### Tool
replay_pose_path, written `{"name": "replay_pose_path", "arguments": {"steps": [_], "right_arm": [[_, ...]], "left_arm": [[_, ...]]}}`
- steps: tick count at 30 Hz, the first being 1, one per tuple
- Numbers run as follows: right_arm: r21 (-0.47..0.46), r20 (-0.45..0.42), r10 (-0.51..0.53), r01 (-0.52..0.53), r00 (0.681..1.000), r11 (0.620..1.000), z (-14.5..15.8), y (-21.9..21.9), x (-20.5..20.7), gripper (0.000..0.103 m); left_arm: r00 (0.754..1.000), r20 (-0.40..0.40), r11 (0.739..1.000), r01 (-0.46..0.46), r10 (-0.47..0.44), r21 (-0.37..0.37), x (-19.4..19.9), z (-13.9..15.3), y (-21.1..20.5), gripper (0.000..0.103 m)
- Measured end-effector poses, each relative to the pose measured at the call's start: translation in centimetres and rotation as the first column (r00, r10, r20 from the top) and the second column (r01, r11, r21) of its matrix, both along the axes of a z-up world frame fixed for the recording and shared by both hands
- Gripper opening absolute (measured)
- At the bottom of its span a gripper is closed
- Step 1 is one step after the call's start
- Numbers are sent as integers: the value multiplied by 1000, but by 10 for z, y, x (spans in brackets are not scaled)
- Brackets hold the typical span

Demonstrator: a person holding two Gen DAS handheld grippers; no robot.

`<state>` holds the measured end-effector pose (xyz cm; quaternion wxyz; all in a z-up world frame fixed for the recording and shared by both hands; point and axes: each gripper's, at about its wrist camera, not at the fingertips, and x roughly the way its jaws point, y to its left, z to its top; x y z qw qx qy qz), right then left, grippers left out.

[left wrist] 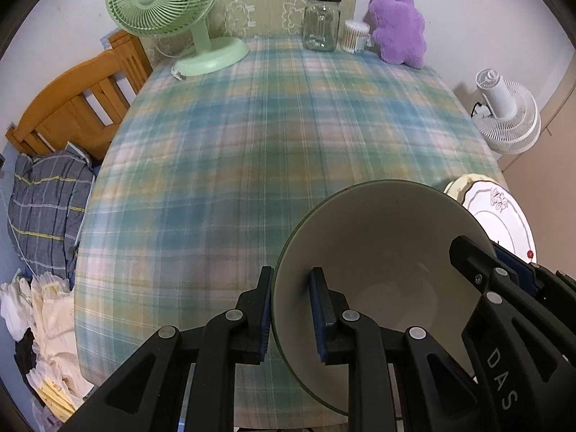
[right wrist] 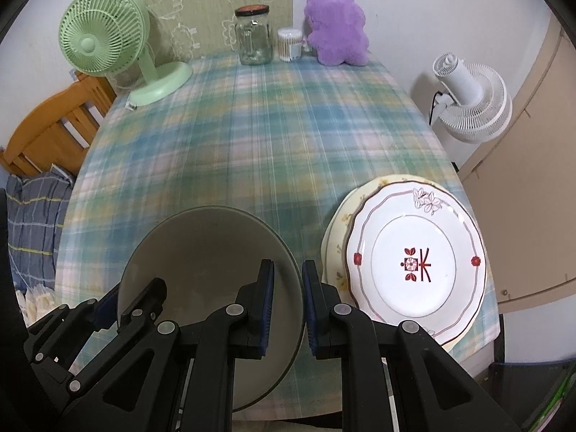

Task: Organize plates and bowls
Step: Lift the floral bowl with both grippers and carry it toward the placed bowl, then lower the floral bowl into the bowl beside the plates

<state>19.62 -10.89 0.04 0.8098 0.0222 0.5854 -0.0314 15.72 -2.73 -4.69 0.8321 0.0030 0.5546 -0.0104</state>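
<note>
Grey-green, the bowl (left wrist: 378, 252) hangs at the near edge of the plaid tablecloth (left wrist: 252, 126), your left gripper (left wrist: 291, 309) pinching its left rim and your right gripper (right wrist: 288, 302) pinching its right rim. Two stacked plates (right wrist: 414, 252) lie just right of it.

A grey-green bowl (left wrist: 378, 252) with a pale cream inside sits pinched between the blue-padded black jaws of the left gripper (left wrist: 291, 309) and right gripper (right wrist: 288, 306), above a tablecloth (right wrist: 252, 136) checked in teal, pink and yellow. Right of the right jaws, a white plate (right wrist: 414, 259) with red motifs lies on a cream plate (right wrist: 338, 230). Beyond the jaws stand a mint-green fan (right wrist: 104, 36) and a purple plush toy (right wrist: 336, 27).
</note>
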Motion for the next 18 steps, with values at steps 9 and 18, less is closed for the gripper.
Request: {"name": "replay_pose_path", "arguments": {"steps": [9, 18], "right_arm": [[-12, -24, -1, 1, 1000, 1000, -11, 1, 3, 19], [-8, -27, -6, 6, 1000, 1000, -16, -1, 4, 19]], "left_arm": [[1000, -26, 1000, 4, -4, 1, 6, -11, 0, 18], [1000, -25, 1000, 10, -10, -14, 8, -11, -1, 30]]}}
